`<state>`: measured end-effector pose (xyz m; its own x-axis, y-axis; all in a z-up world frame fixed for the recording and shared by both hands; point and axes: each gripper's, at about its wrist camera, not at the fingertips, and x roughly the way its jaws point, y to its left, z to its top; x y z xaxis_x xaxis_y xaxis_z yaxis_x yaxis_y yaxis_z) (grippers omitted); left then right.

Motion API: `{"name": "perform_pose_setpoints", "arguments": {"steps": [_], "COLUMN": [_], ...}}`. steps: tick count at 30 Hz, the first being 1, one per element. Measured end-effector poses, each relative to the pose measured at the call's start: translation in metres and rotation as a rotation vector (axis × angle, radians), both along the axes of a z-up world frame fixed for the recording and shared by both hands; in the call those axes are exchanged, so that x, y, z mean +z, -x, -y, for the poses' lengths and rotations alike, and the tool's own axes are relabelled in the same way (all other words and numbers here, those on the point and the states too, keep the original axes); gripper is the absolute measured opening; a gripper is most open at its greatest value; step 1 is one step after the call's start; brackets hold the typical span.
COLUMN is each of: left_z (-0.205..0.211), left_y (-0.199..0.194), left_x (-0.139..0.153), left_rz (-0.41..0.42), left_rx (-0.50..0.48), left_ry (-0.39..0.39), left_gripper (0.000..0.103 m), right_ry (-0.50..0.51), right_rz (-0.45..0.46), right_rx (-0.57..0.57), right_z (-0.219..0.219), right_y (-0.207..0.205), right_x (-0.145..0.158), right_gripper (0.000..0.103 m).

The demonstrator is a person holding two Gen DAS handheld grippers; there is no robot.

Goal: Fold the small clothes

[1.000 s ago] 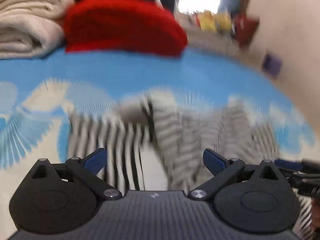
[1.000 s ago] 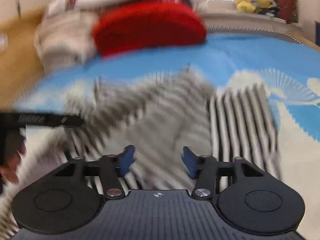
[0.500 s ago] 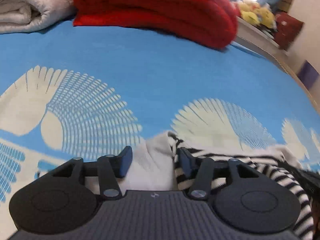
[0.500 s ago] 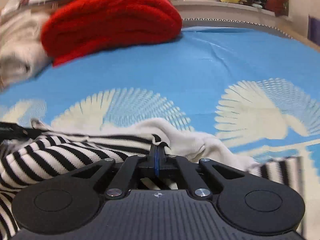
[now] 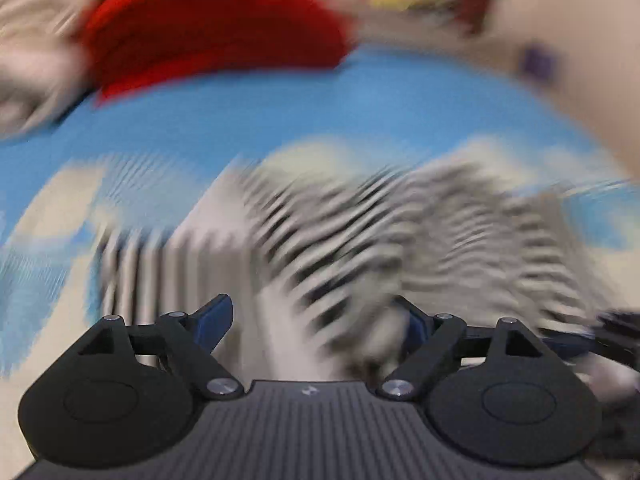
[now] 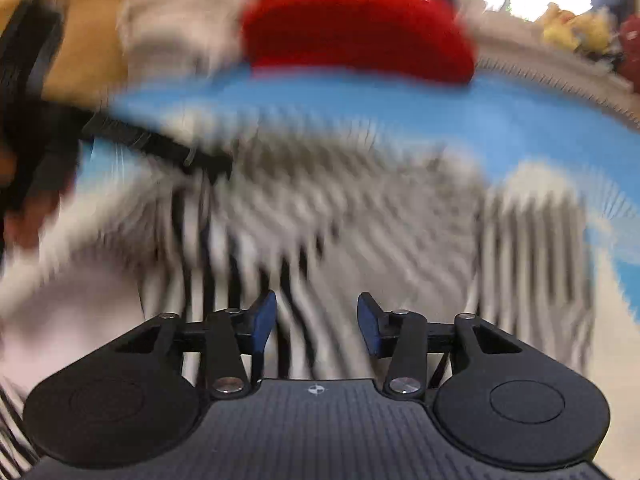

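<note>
A black-and-white striped small garment (image 5: 360, 236) lies on the blue patterned cover (image 5: 320, 112), blurred by motion. It also shows in the right wrist view (image 6: 320, 208). My left gripper (image 5: 316, 320) is open just above the garment, fabric lying between its blue pads. My right gripper (image 6: 316, 320) is open over the striped cloth and holds nothing. The left gripper shows as a dark bar (image 6: 156, 140) at the left of the right wrist view.
A folded red blanket (image 5: 216, 28) and beige folded fabric (image 6: 180, 20) sit at the back of the blue cover (image 6: 520, 120). Soft toys (image 6: 576, 32) lie on a ledge at the back right. A pale wall (image 5: 592, 60) is on the right.
Both grippers were closed on the garment's edge half a second ago; now both are open and pulled back, and the striped garment lies spread in front of them.
</note>
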<state>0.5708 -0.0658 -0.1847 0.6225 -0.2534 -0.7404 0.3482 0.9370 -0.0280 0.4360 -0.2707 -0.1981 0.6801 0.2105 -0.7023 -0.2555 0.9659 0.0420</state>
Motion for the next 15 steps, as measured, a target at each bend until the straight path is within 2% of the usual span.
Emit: {"name": "perform_pose_setpoints", "arguments": {"steps": [1,2,4,5,8,10,11,15], "left_z": [-0.007,-0.018,-0.031,-0.036,-0.054,-0.062,-0.067,-0.082], "left_y": [-0.007,-0.007,0.004,0.018,0.077,0.126,0.155,0.259], "left_x": [-0.014,-0.017,-0.001,0.014,0.056,0.078,0.086,0.100], "left_rz": [-0.039,-0.050,-0.078,-0.077,0.010,0.066,0.093,0.153], "left_rx": [0.054,0.089,0.132,0.121,0.104,0.071,0.064,0.059], "left_ry": [0.001,0.072,0.127,0.150,0.176,0.158,0.149,0.129], "left_gripper": [0.091,0.092,0.092,0.092,0.094,0.095,0.101,0.103], "right_ry": [0.038,0.069,0.102,0.047,-0.091,-0.125,-0.135,-0.157], "right_rz": [0.044,0.104,0.076,0.074,0.161,0.237,0.279,0.380], "right_rx": [0.002,0.000,-0.024,-0.042,-0.095,-0.106,-0.117,-0.238], "right_z": [-0.004,-0.007,-0.009,-0.003,0.011,0.012,0.010,-0.003], "right_y": [0.007,0.015,0.024,0.034,0.089,0.138,0.165,0.263], "right_x": [-0.014,-0.016,-0.002,0.015,0.070,0.100,0.112,0.132], "right_gripper": [0.053,0.057,0.059,0.061,0.076,0.081,0.084,0.088]}}
